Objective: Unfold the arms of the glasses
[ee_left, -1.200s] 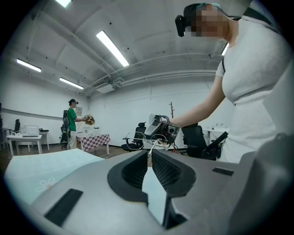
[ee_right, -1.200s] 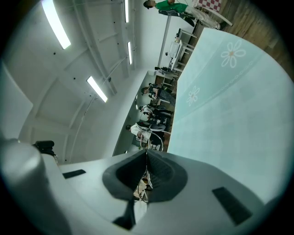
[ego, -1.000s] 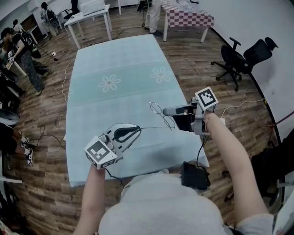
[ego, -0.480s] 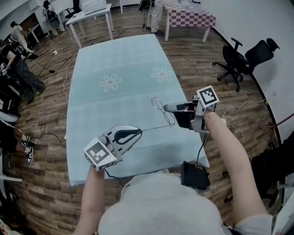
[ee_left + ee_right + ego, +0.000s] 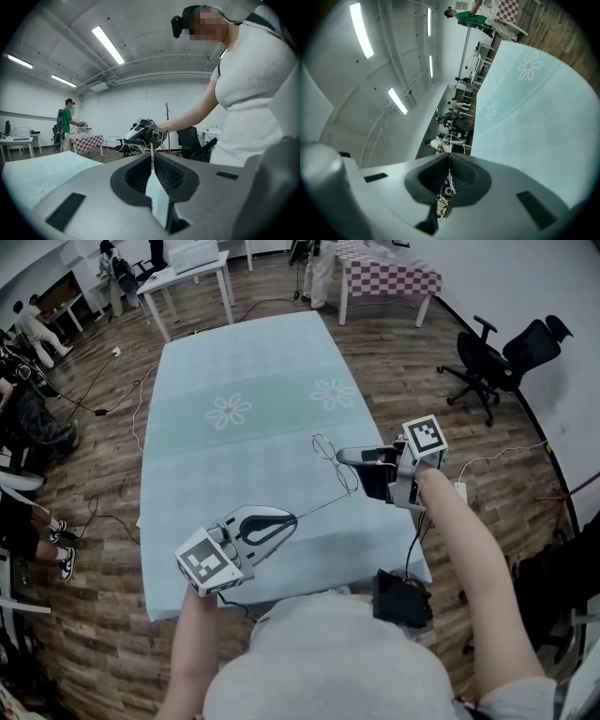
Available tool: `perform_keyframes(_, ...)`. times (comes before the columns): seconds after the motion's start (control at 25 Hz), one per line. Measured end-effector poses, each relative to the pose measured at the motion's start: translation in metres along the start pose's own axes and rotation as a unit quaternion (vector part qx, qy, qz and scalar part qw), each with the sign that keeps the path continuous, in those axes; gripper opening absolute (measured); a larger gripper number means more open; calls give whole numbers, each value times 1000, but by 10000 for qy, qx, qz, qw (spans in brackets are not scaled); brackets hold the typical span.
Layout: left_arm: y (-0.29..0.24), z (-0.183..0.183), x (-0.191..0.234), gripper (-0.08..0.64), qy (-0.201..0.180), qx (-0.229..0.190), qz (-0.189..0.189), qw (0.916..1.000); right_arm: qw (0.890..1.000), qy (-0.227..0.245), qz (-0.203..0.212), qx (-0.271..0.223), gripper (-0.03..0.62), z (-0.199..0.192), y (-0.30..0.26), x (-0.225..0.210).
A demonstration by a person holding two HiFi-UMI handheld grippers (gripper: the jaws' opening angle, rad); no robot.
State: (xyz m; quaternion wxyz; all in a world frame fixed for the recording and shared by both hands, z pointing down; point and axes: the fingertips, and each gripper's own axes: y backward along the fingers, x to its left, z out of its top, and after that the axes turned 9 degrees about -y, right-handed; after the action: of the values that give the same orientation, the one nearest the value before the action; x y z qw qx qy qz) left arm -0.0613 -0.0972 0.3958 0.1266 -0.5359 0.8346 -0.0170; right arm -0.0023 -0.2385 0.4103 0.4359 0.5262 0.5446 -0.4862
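Left gripper (image 5: 289,518): nearest the body, jaws shut, pads pinching the tip of one thin arm (image 5: 323,505) of the glasses (image 5: 325,448). The arm runs as a straight wire from this gripper up to the frame.

Right gripper (image 5: 343,457): further out, on the right, jaws also closed on the frame end of the glasses. Its own view shows thin wire between the pads.

Glasses: held between the two grippers, apparently clear of the worktop (image 5: 244,362), over its near right part. The gripped arm looks swung out from the frame, so the first unfold seems near done.

Risks (judgement):
- Pulling past the hinge stop would bend the wire arm or strain the hinge.
- The thin wire gives the pads little to grip. A twist of either hand could let it slip, and the glasses would drop onto the cloth.
- Both grips are tight, so any sideways drift loads the frame.

Counts: grippers 2; glasses 1, lenses 2; arms seen 1, the second I cannot make out. Beyond the worktop: office chair (image 5: 497,357) 1; checked-cloth table (image 5: 384,279) 1.
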Motion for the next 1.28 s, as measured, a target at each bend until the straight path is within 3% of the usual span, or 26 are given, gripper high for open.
perform_keyframes(0.24, 2, 0, -4, 28, -17, 172, 135, 9998, 9998, -56, -89, -144, 11, 2, -1, -7)
perform_keyframes(0.52, 2, -10, -8, 31, 99, 36, 273, 9996, 9999, -92, 36, -70, 11, -4, -2, -3)
perform_keyframes(0.88, 7, -23, 2, 164, 124, 187, 593, 9980, 9998, -69, 189, 26, 11, -9, -1, 8)
perform_keyframes(1.28, 10, -27, 20, 167, 121, 43, 1151, 9933, 9939, -261, 908, -562, 11, 1, 5, 28)
